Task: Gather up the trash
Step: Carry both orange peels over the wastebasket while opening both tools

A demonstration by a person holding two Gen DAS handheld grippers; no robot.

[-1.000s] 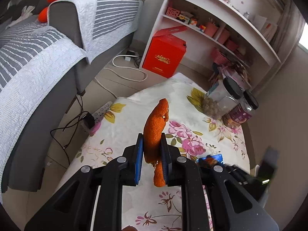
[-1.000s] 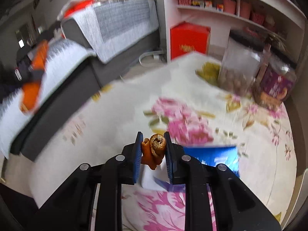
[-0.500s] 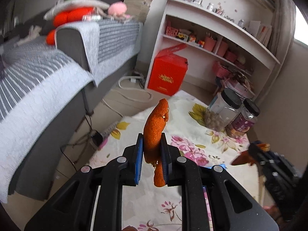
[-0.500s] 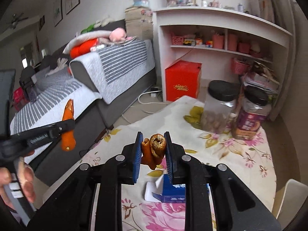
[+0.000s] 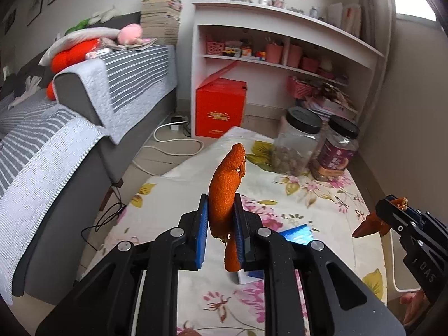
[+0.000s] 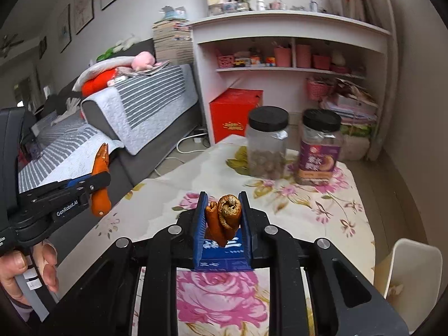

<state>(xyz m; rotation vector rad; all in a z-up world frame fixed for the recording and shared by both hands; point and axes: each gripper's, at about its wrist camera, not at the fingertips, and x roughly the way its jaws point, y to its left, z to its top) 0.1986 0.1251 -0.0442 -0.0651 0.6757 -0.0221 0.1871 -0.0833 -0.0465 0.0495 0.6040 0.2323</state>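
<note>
A long strip of orange peel [image 5: 225,184] stands upright, pinched between the blue pads of the left gripper [image 5: 221,221], held in the air above the table [image 5: 322,196] w/ a floral cloth. A second, curled and browner piece of orange peel [image 6: 225,214] is clamped the same way in the right gripper [image 6: 222,218], also lifted clear of the cloth. Both grippers are closed tight on their peel; neither is empty. Just below them a blue carton [image 6: 224,254] lies flat on the cloth. Toward the table's far end stand two black-lidded plastic jars, a clear nut jar [image 6: 267,145] and a purple-labelled jar [image 6: 320,147], side by side. Beyond: red box [image 5: 219,109] on the floor by white shelves, and a grey sofa w/ striped covers at left. Step in hand looks like carrying: trash is picked up, not yet dropped. No bin or bag is visible in either view, so the next move prob. needs finding one, bringing both peels over it, then opening the jaws.
</note>
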